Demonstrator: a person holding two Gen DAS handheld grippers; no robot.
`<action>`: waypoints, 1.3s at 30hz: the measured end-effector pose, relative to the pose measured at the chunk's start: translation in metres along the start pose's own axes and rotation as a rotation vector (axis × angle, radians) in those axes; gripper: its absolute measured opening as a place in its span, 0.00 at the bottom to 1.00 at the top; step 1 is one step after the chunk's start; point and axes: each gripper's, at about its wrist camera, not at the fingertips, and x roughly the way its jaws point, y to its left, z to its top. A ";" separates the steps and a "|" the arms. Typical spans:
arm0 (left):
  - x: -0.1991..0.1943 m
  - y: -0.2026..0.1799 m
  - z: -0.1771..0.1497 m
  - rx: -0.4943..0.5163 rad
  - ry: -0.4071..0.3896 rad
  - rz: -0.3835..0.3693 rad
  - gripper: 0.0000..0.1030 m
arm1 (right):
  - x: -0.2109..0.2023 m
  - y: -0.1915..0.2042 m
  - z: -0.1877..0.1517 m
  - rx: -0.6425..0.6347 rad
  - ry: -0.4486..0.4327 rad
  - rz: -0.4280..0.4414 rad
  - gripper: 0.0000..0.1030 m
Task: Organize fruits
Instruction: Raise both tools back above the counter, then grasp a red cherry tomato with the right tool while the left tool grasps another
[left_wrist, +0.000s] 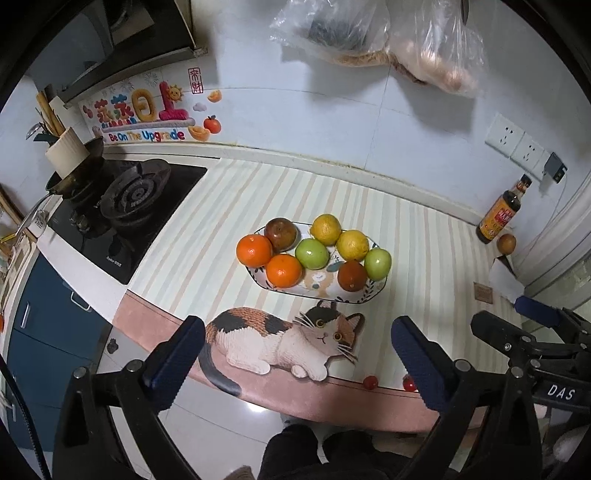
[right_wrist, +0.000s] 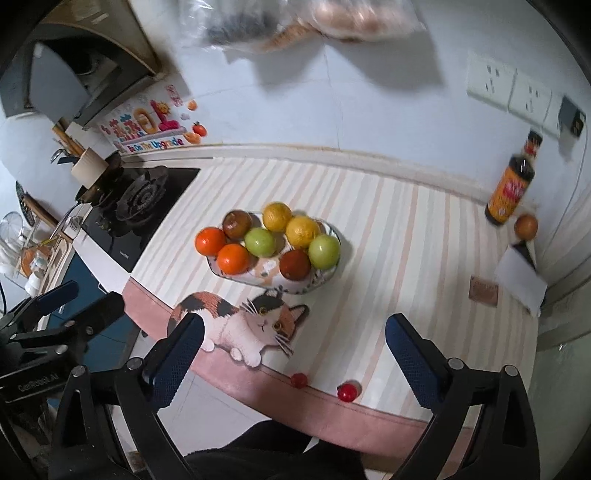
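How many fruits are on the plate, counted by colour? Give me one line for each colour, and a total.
Fruits on the plate, by colour:
Bright orange: 2
Green: 2
Yellow: 2
Dark reddish-brown: 2
Total: 8

Off the plate and not counted: two small red fruits near the counter's front edge, and one brownish round fruit beside the bottle.

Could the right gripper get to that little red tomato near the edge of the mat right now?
Probably yes. The right gripper is open and empty, and the small red tomato lies on bare mat at the near edge, apart from the plate, with nothing over it.
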 end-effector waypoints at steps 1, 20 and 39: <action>0.008 -0.001 -0.001 0.000 0.018 -0.002 1.00 | 0.010 -0.008 -0.003 0.016 0.028 -0.001 0.98; 0.170 -0.060 -0.073 0.134 0.430 -0.036 0.99 | 0.206 -0.106 -0.112 0.274 0.442 0.087 0.44; 0.224 -0.123 -0.112 0.299 0.580 -0.184 0.40 | 0.175 -0.148 -0.116 0.349 0.354 0.020 0.33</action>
